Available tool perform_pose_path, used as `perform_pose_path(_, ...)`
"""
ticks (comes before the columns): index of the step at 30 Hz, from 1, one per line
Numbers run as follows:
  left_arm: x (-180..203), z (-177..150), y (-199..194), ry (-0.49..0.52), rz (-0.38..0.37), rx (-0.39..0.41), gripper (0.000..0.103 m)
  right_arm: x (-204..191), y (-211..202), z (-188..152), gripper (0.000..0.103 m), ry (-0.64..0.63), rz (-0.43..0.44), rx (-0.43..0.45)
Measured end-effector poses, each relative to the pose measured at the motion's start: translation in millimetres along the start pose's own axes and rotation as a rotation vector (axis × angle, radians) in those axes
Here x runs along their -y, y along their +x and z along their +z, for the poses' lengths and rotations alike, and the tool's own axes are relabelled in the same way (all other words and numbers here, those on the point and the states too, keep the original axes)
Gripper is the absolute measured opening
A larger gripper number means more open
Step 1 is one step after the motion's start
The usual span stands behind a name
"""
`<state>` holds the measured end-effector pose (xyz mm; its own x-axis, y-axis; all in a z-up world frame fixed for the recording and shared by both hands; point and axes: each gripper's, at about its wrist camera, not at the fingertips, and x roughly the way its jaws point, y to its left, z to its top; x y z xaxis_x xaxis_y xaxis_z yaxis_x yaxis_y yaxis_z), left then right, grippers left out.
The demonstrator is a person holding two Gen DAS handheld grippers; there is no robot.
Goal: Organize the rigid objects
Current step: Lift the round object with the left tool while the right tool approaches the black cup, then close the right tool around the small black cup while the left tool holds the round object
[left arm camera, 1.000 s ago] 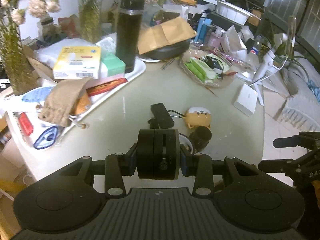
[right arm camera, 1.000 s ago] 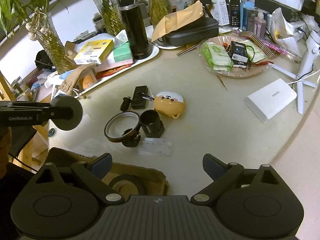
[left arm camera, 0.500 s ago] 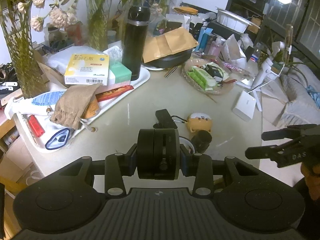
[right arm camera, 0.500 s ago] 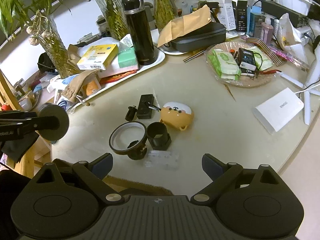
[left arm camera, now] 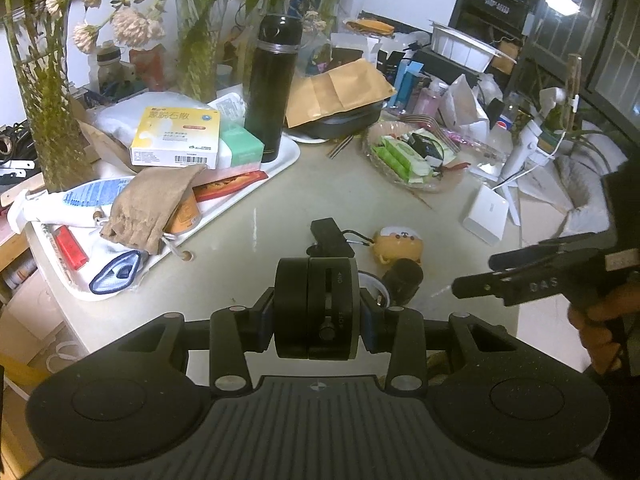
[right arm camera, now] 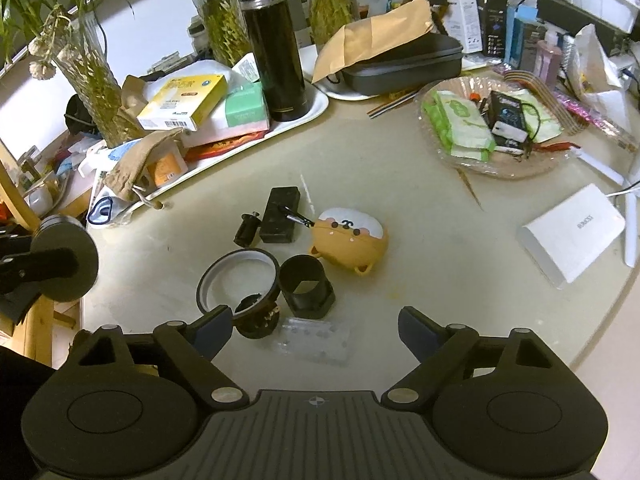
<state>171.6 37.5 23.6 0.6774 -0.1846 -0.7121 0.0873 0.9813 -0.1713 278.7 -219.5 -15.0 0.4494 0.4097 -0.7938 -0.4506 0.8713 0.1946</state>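
My left gripper (left arm camera: 318,314) is shut on a black round disc (left arm camera: 318,308) with an on/off slider, held above the table's near edge; the right wrist view shows the disc (right arm camera: 64,258) at far left. My right gripper (right arm camera: 314,326) hangs low over a clear plastic blister tray (right arm camera: 314,340), and its jaws are closing with the tray between them, untouched. Just beyond lie a black ring (right arm camera: 239,276), a black cup-shaped part (right arm camera: 306,286), a small black knob (right arm camera: 256,316), an orange bear-faced case (right arm camera: 349,236), a black box (right arm camera: 281,220) and a small black cylinder (right arm camera: 247,229).
A white tray (right arm camera: 320,100) at the back left carries a black flask (right arm camera: 276,48), boxes and a tan pouch (right arm camera: 144,160). A glass dish (right arm camera: 496,168) of packets and a white box (right arm camera: 572,232) sit to the right. Vases line the back.
My right gripper has moved forward and slightly down toward the small parts, and its jaws have narrowed a little. The left gripper keeps hold of the disc and has hardly moved.
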Motion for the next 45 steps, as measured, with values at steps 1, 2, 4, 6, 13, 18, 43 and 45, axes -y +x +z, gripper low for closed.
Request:
perform_pose_path(1, -0.2, -0.8, -0.4, 0.002, -0.001, 0.000, 0.040, -0.3, 3.5, 0.4, 0.089, -0.004, 0.004, -0.001)
perform_pose_path(2, -0.4, -1.4, -0.9, 0.004, -0.002, 0.001, 0.040, -0.7, 6.3, 0.8, 0.089, -0.007, 0.008, -0.002)
perform_pose_path(4, -0.4, -3.0, -1.9, 0.009, -0.003, 0.003, 0.040, -1.7, 12.0, 1.7, 0.088, -0.012, 0.017, -0.005)
perform_pose_path(6, -0.3, -4.5, -2.6, 0.013, -0.006, 0.003, 0.040, -3.2, 18.5, 3.5, 0.088, -0.024, 0.025, -0.005)
perform_pose_path(13, -3.8, -11.3, -6.5, 0.013, -0.015, 0.002, 0.040, -11.2, 43.6, 10.4, 0.077, -0.084, 0.031, -0.007)
perform_pose_path(18, -7.0, -14.8, -6.8, 0.005, -0.023, -0.001, 0.040, -13.3, 59.6, 13.8, 0.069, -0.091, 0.023, -0.012)
perform_pose_path(43, -1.5, -18.6, -13.4, 0.023, -0.045, 0.009, 0.040, -18.6, 60.5, 14.7, 0.040, -0.139, -0.022, -0.013)
perform_pose_path(45, 0.0, -17.3, -14.7, 0.025, -0.047, 0.011, 0.040, -17.5, 55.5, 15.3, 0.040, -0.133, -0.022, -0.003)
